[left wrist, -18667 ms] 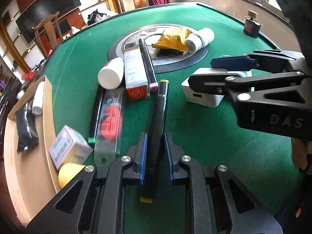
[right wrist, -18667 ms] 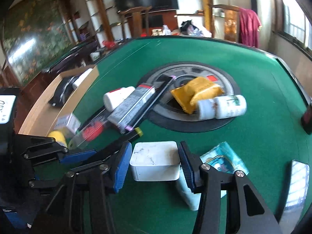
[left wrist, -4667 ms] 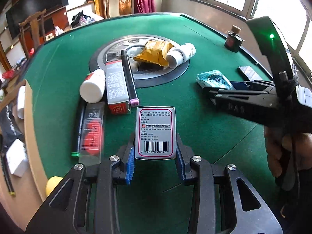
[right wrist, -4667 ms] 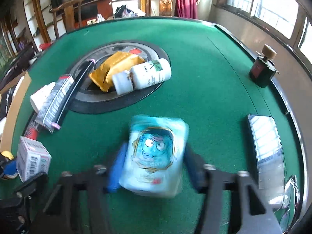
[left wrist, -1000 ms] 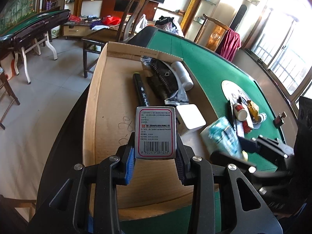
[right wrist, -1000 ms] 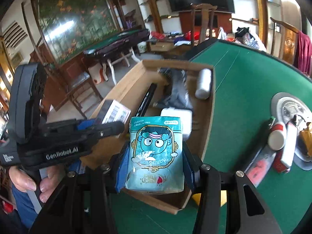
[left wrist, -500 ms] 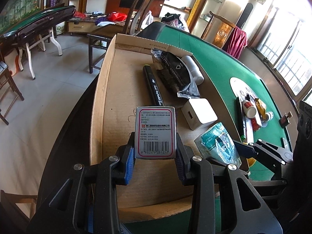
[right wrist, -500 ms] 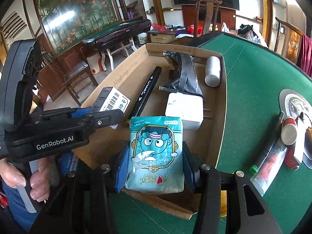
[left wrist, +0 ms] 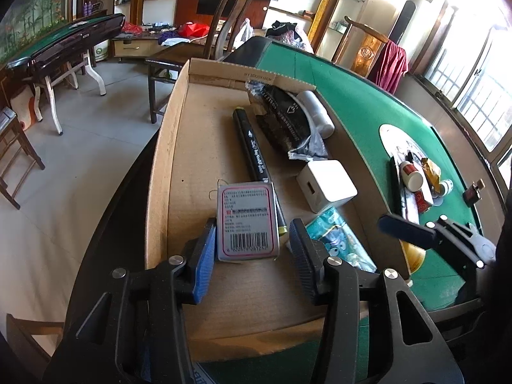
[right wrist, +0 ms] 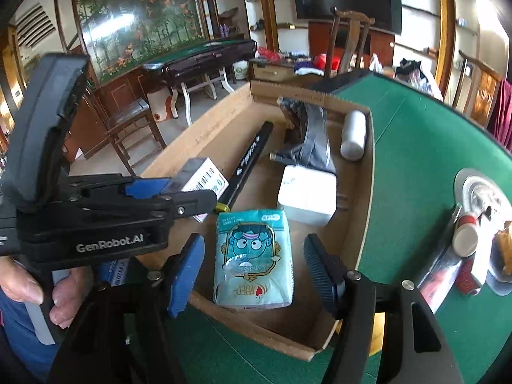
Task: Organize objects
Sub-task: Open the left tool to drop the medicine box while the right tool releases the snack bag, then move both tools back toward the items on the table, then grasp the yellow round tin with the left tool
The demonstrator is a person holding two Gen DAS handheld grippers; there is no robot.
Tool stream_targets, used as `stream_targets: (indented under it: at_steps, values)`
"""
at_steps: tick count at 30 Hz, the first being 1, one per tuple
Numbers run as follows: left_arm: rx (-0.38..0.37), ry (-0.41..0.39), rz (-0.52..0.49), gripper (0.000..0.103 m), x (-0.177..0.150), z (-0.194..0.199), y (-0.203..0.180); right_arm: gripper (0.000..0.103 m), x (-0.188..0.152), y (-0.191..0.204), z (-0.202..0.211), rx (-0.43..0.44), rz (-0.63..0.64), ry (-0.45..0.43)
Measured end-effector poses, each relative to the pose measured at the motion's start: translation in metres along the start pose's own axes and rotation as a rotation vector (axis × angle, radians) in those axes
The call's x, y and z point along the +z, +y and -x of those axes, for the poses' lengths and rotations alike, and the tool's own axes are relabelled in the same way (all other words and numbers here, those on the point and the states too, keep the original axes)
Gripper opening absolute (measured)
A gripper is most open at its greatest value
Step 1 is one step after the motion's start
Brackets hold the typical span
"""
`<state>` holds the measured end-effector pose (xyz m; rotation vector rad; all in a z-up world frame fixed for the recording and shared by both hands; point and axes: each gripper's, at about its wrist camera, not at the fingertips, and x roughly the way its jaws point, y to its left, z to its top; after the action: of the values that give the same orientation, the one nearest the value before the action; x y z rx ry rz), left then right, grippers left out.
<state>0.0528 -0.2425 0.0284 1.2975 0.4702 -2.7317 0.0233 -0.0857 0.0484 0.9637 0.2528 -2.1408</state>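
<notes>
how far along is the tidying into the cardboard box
Done: the marker, white charger block, black pouch and white bottle lie in the cardboard box. In hand: both grippers opening, barcode box and tissue pack just released. Left: items around the table centre.

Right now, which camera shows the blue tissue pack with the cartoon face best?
The right wrist view. The tissue pack lies face up in the cardboard box, whole, between the open fingers of the right gripper. The left wrist view shows only part of it, half hidden behind the left gripper.
</notes>
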Motion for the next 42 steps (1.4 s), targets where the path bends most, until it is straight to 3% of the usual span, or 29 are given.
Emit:
stream_targets:
  at_steps: [8, 16, 19, 24, 37, 42]
  values:
    - [-0.043, -0.041, -0.078, 0.045, 0.0, 0.023, -0.03, 0.072, -0.006, -0.063, 0.065, -0.035, -0.134, -0.136]
    - [-0.185, -0.006, -0.418, 0.045, -0.027, 0.023, -0.125, 0.072, -0.052, -0.154, 0.098, -0.119, -0.332, -0.169]
    - [-0.167, 0.026, -0.483, 0.045, -0.033, 0.012, -0.153, 0.072, -0.066, -0.174, 0.104, -0.113, -0.4, -0.181]
    - [-0.104, 0.079, -0.509, 0.045, -0.034, -0.014, -0.178, 0.072, -0.077, -0.188, 0.111, -0.092, -0.449, -0.198]
    - [0.031, 0.086, -0.529, 0.045, -0.022, -0.043, -0.192, 0.072, -0.081, -0.199, 0.134, -0.082, -0.504, -0.269]
    - [0.037, 0.086, -0.544, 0.045, -0.022, -0.045, -0.192, 0.072, -0.082, -0.203, 0.135, -0.083, -0.521, -0.271]
